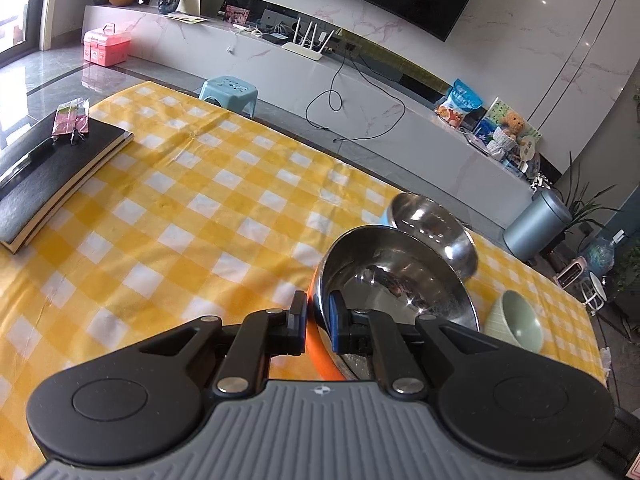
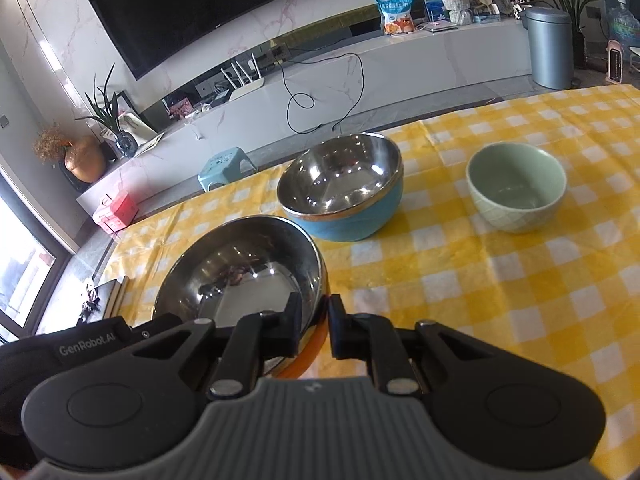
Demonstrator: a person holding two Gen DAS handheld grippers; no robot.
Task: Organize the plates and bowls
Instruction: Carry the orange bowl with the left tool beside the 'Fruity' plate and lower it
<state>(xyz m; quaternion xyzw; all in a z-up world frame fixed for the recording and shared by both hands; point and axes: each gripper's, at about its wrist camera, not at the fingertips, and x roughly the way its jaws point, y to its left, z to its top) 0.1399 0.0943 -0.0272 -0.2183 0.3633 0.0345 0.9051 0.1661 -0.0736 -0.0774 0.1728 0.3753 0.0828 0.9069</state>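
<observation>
A steel bowl with an orange outside (image 1: pixel 392 280) hangs tilted just above the yellow checked tablecloth (image 1: pixel 180 208). My left gripper (image 1: pixel 318 304) is shut on its near rim, one pad inside and one outside. In the right wrist view the same orange bowl (image 2: pixel 240 268) has my right gripper (image 2: pixel 314 308) shut on its rim at the right side. The left gripper's black housing (image 2: pixel 86 350) shows at the bowl's far side. Behind stands a steel bowl with a blue outside (image 2: pixel 352 220), also in the left view as the blue bowl (image 1: pixel 432 224). A pale green ceramic bowl (image 2: pixel 516 196) stands to its right.
A black book (image 1: pixel 52 176) with a small packet (image 1: pixel 72 120) on it lies at the table's left end. The green bowl (image 1: pixel 520 320) sits near the table's right edge. Beyond the table are a blue stool (image 1: pixel 230 90), a white TV bench and a grey bin (image 2: pixel 550 48).
</observation>
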